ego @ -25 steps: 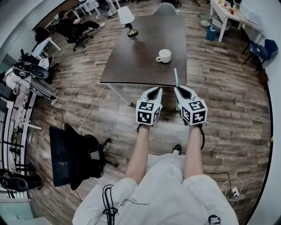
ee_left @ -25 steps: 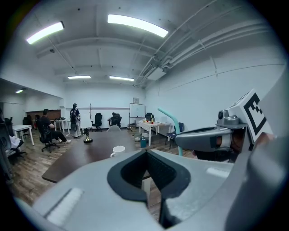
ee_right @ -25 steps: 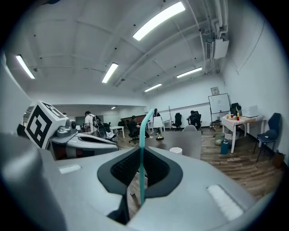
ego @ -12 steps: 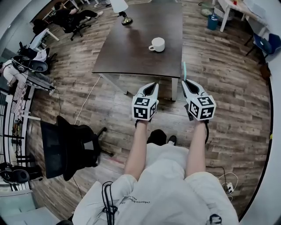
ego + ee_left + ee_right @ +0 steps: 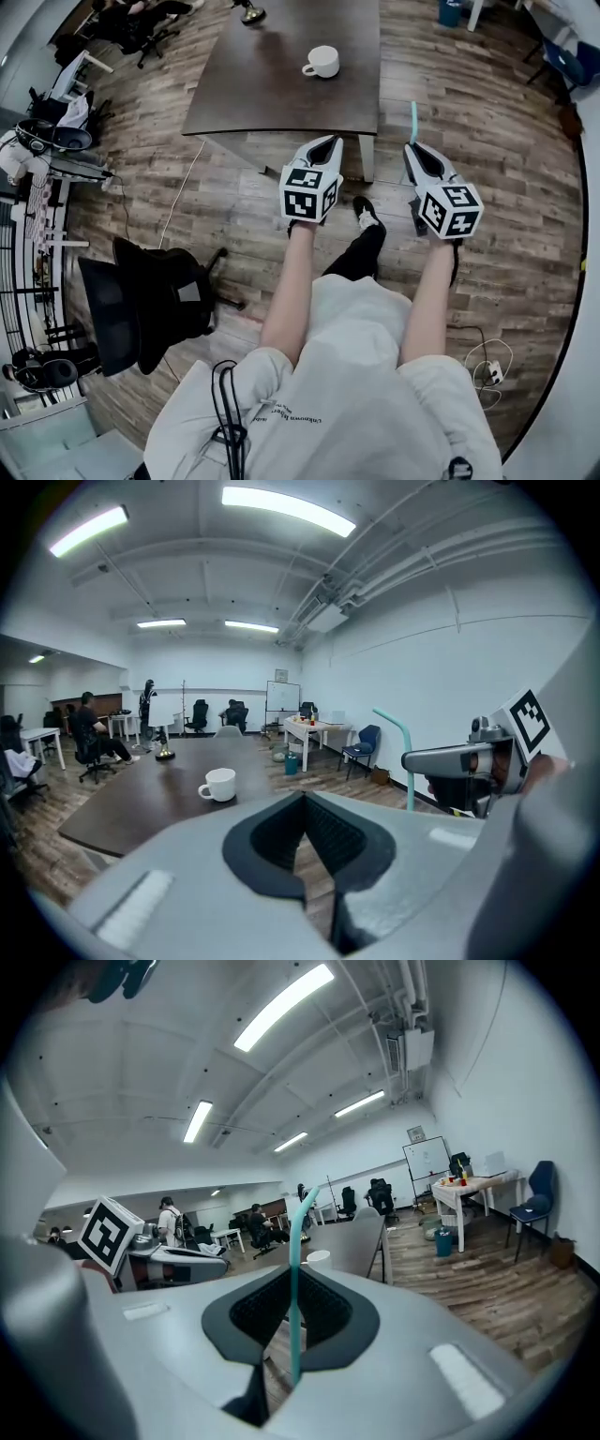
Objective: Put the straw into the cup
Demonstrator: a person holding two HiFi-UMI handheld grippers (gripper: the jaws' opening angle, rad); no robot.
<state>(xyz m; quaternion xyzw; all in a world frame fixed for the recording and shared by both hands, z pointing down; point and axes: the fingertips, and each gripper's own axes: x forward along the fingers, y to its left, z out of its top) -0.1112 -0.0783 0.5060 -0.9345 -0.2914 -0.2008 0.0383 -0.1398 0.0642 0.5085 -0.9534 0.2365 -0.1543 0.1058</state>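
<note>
- Wood-plank floor (image 5: 487,141) ran under a dark desk (image 5: 272,84), and a white cup (image 5: 322,62) stood on the desk's right half.
- Right claw (image 5: 413,148) was clamped on a teal straw (image 5: 413,117), which stood upright off the desk's near right corner, well apart from the cup.
- Left claw (image 5: 326,142) was closed with nothing between its jaws, level with the right one.

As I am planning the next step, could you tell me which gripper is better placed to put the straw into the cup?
Right: the right gripper is shut on the straw, while the left gripper is shut and empty.
</note>
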